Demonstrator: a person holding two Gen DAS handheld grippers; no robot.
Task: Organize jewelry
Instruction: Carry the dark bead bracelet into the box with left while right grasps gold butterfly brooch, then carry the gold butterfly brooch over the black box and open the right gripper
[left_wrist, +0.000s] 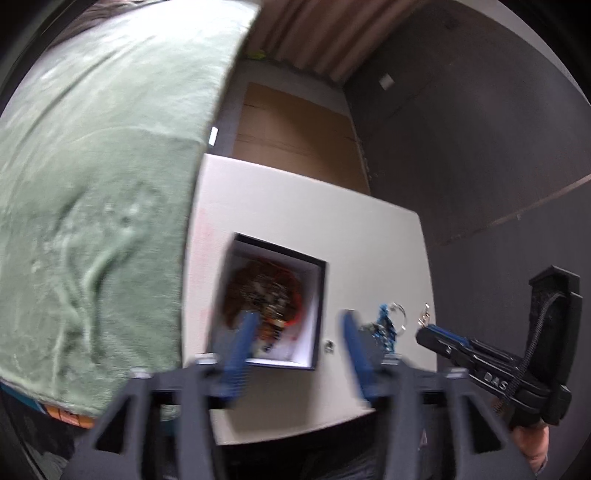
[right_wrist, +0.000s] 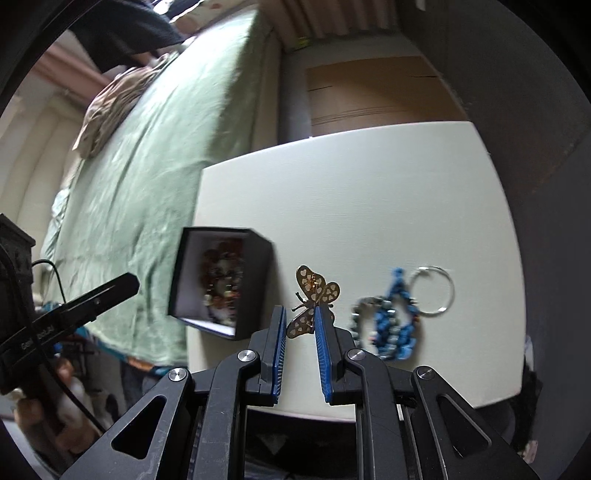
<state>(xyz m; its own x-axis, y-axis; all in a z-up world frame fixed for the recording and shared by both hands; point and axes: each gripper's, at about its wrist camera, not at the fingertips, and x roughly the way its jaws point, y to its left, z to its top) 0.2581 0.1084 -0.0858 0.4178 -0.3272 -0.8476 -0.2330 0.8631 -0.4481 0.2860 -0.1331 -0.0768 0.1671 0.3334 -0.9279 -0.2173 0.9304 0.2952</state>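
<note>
Now, with the right gripper (right_wrist: 300, 320) spread and the gold butterfly (right_wrist: 313, 300) resting against its right pad, close gently, then carry it toward the black box (right_wrist: 221, 282) at nine o'clock, while the left gripper (left_wrist: 299, 334) hangs spread.

The left gripper (left_wrist: 299, 325) has its blue fingers (left_wrist: 242, 350) spread wide above a white worktop (left_wrist: 295, 214). The left finger overlaps an open black box (left_wrist: 320, 295) with a white lining, which holds a blurred tangle of red and brown jewelry (left_wrist: 262, 291). Right of the box lie a blue beaded piece (left_wrist: 384, 326) and a metal ring (left_wrist: 399, 314). The right gripper (left_wrist: 428, 332) reaches in from the right edge. A green bedspread (left_wrist: 99, 184) fills the left side.
</note>
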